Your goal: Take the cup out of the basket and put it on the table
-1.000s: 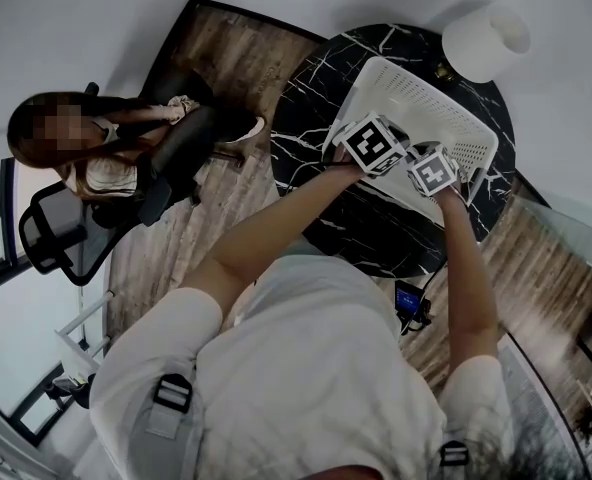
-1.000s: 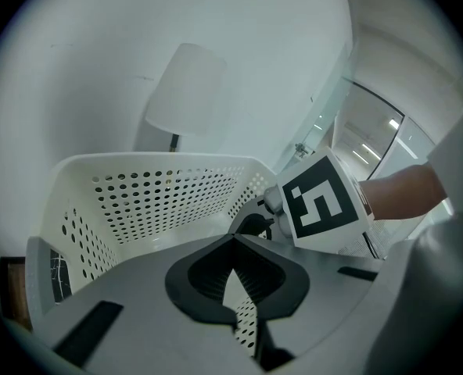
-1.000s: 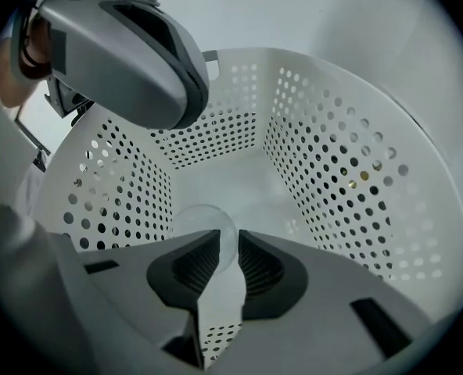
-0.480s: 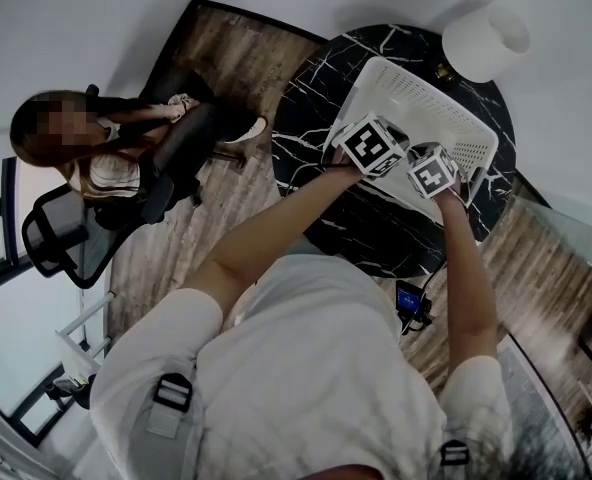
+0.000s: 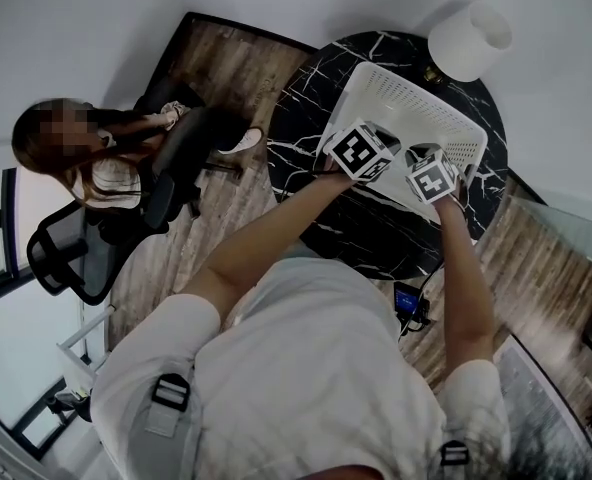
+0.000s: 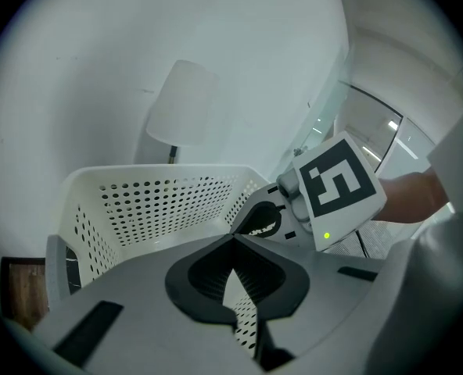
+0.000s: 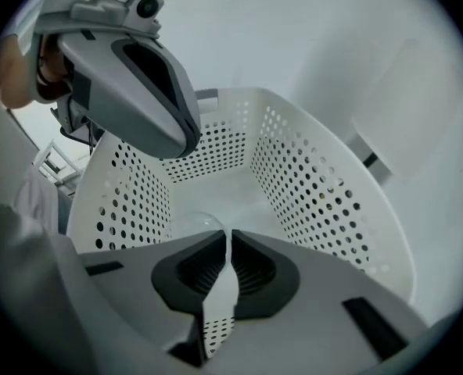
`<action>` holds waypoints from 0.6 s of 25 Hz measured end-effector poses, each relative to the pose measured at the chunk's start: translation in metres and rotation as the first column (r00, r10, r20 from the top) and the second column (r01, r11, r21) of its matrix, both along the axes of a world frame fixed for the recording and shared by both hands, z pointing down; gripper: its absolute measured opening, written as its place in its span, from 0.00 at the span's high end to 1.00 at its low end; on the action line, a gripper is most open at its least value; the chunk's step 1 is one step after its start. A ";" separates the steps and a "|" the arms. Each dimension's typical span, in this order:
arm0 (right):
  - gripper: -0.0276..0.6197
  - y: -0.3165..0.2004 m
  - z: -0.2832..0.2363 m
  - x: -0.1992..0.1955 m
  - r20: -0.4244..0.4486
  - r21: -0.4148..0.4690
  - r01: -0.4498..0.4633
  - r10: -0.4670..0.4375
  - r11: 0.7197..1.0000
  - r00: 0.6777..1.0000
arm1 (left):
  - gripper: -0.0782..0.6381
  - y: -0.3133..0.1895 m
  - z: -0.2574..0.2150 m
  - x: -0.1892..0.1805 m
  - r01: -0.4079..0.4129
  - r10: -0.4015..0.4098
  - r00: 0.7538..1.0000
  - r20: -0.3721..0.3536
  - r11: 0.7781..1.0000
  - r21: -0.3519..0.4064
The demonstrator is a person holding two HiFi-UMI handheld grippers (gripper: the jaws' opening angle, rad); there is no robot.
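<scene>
A white perforated basket [image 5: 416, 98] stands on the round black marble table [image 5: 366, 228]. Both grippers sit at its near wall. My left gripper [image 5: 368, 146] [image 6: 232, 241] has its jaws shut, with a strip of the perforated basket wall [image 6: 243, 319] pinched between them. My right gripper [image 5: 434, 173] [image 7: 228, 234] is likewise shut on the wall [image 7: 214, 319]. In the right gripper view a clear cup [image 7: 191, 225] shows low inside the basket [image 7: 310, 178], just beyond the jaws and partly hidden by them. The head view does not show the cup.
A white table lamp [image 5: 468, 40] stands behind the basket at the table's far edge. A person [image 5: 96, 158] sits on an office chair [image 5: 66, 248] to the left, on the wooden floor. A small dark device [image 5: 410, 301] lies on the floor below the table's near rim.
The head camera has shifted a little, so everything sits slightly higher and further left. Both grippers stay at the basket's near wall, still shut.
</scene>
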State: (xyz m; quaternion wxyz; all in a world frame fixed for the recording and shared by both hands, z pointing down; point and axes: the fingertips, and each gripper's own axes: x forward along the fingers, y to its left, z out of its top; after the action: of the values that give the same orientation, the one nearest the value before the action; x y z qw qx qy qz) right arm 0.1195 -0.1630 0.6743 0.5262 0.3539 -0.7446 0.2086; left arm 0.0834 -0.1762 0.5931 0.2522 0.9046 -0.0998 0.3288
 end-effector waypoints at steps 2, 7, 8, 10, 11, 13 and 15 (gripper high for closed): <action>0.92 0.000 -0.013 0.001 0.004 0.025 -0.009 0.009 1.000 1.000 | 0.88 -0.001 -0.008 -0.002 0.009 -0.009 1.000 -0.007 1.000 0.017; 0.92 0.002 -0.047 0.003 -0.003 0.092 -0.019 0.019 0.996 1.000 | 0.88 0.002 -0.028 -0.007 0.023 -0.022 0.999 -0.032 0.999 0.048; 0.92 0.003 -0.054 0.003 -0.005 0.106 -0.020 0.021 0.994 1.000 | 0.88 0.003 -0.033 -0.008 0.027 -0.025 0.999 -0.039 0.998 0.054; 0.92 0.006 -0.067 0.002 -0.004 0.134 -0.024 0.025 0.991 1.000 | 0.88 0.005 -0.042 -0.010 0.035 -0.032 0.998 -0.055 0.997 0.068; 0.92 0.008 -0.073 0.001 -0.001 0.145 -0.028 0.028 0.989 1.000 | 0.88 0.008 -0.047 -0.010 0.038 -0.033 0.997 -0.064 0.997 0.074; 0.92 0.012 -0.086 0.000 0.005 0.167 -0.037 0.036 0.985 0.999 | 0.88 0.013 -0.057 -0.010 0.039 -0.032 0.996 -0.083 0.995 0.087; 0.92 0.017 -0.098 -0.001 0.009 0.190 -0.047 0.046 0.981 0.999 | 0.88 0.020 -0.067 -0.010 0.038 -0.028 0.995 -0.101 0.994 0.101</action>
State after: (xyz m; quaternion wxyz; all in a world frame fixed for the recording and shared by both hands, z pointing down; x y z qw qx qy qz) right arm 0.1182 -0.1460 0.5766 0.4832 0.4191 -0.7539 0.1497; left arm 0.0732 -0.1563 0.5262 0.2152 0.9299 -0.1187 0.2736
